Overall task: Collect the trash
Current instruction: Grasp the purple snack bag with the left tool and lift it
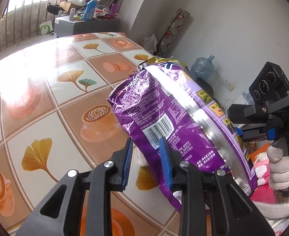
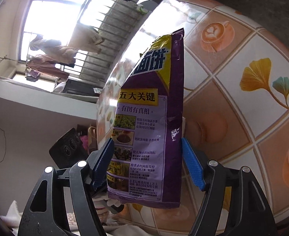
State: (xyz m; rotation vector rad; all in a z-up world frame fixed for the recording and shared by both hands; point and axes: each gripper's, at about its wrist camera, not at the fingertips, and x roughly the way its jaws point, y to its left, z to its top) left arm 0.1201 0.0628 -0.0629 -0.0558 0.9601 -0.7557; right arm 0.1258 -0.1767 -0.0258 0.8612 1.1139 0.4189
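A purple snack bag (image 1: 164, 118) with a silver seam and barcode stands upright at the edge of the tiled table (image 1: 52, 90). My left gripper (image 1: 147, 157) is open; its right finger (image 1: 165, 163) lies against the bag's back, its left finger (image 1: 127, 157) stands apart. Something white shows between the fingers behind the bag. In the right wrist view the bag's front (image 2: 150, 127) stands between the blue pads of my right gripper (image 2: 147, 163), which is open around it without squeezing. The right gripper's body and gloved hand (image 1: 280, 169) show at the right of the left wrist view.
The table (image 2: 242, 98) has a cloth printed with coffee cups and ginkgo leaves. A cluttered cabinet with a blue bottle (image 1: 90, 9) stands at the back by the barred window. A water jug (image 1: 202, 66) and a wrapped box (image 1: 174, 29) are by the wall. Pink fabric (image 1: 262, 177) lies below the table edge.
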